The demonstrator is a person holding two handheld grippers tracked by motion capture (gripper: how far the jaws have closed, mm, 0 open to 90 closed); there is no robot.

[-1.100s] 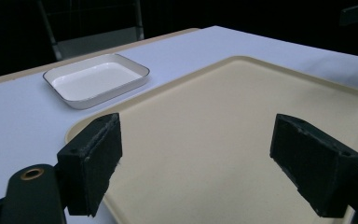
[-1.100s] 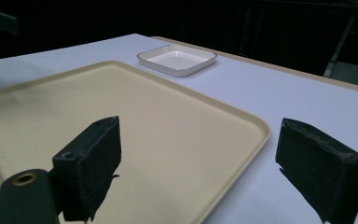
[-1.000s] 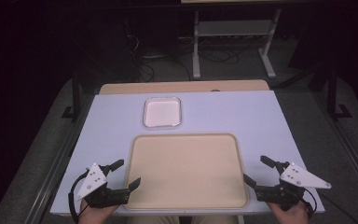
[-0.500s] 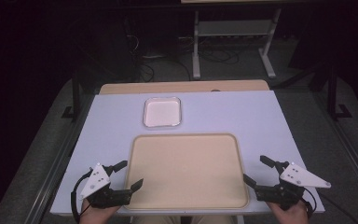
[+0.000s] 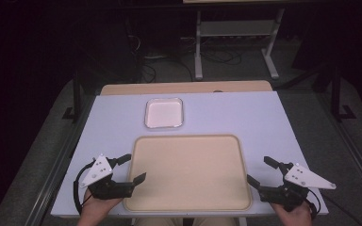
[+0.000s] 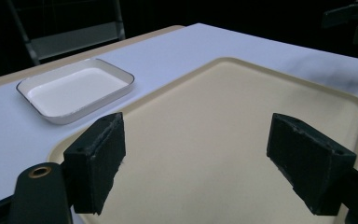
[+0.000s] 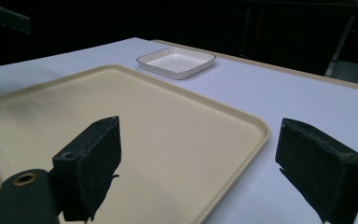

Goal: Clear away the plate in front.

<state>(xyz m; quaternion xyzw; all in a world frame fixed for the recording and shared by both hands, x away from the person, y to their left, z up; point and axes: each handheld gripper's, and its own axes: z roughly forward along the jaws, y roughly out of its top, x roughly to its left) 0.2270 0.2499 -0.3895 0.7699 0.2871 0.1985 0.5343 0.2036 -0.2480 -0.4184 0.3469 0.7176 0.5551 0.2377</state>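
Observation:
A large beige tray (image 5: pixel 188 169) lies bare on the near half of the pale table (image 5: pixel 264 117); it also spreads across the left gripper view (image 6: pixel 223 140) and the right gripper view (image 7: pixel 144 130). Behind it sits a small white dish (image 5: pixel 164 113) (image 6: pixel 74 89) (image 7: pixel 176 62) with nothing in it. My left gripper (image 5: pixel 131 167) (image 6: pixel 209 163) stands open at the tray's near left corner, jaws wide apart, holding nothing. At the near right corner my right gripper (image 5: pixel 262 170) (image 7: pixel 214 168) is open too, one jaw over the tray rim, the other over the table.
A wooden strip (image 5: pixel 184 87) runs along the table's far edge. Beyond it stand a metal stand (image 5: pixel 235 33) and loose cables (image 5: pixel 169 59) on a dark floor. A hand holds each gripper at the table's near edge.
The left gripper has shifted slightly toward the near edge. The right gripper and the tray stay as they were.

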